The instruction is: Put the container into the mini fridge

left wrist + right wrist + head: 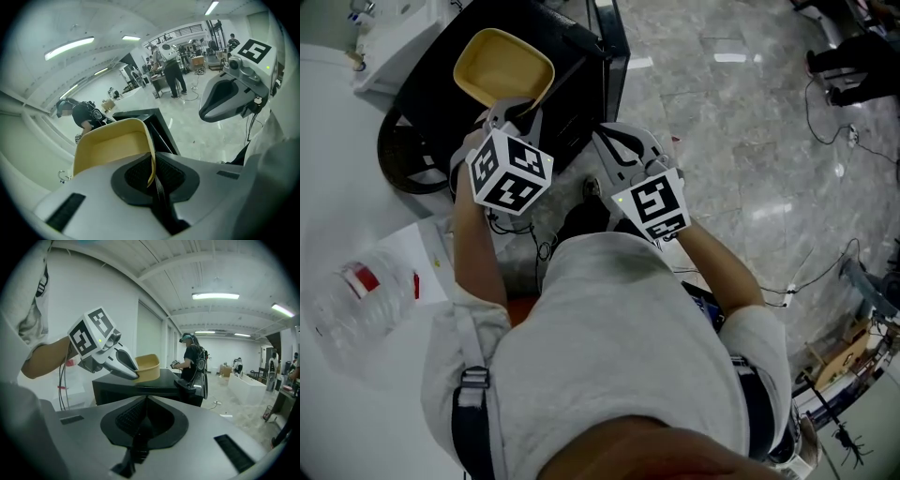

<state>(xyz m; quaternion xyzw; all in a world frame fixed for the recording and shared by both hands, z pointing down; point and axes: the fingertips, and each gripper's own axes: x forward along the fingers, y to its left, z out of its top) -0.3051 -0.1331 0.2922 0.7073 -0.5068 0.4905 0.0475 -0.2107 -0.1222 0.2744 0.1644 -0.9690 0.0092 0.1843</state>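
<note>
The yellow container (503,67) is a shallow open tub, empty inside. My left gripper (514,109) is shut on its near rim, and in the left gripper view the thin yellow wall (151,161) sits pinched between the pads. The tub hangs just above the top of the black mini fridge (577,56), as the right gripper view shows with the container (147,366) over the fridge (140,391). My right gripper (612,152) is to the right of the left one, near the fridge's front corner, its jaws together with nothing between them (140,427).
A clear plastic bottle (364,292) with a red label lies on the white table beside a sheet of paper (412,255). A round black stand (405,155) sits left of the fridge. Cables (825,122) trail over the marble floor. A person wearing a headset (193,364) stands behind the fridge.
</note>
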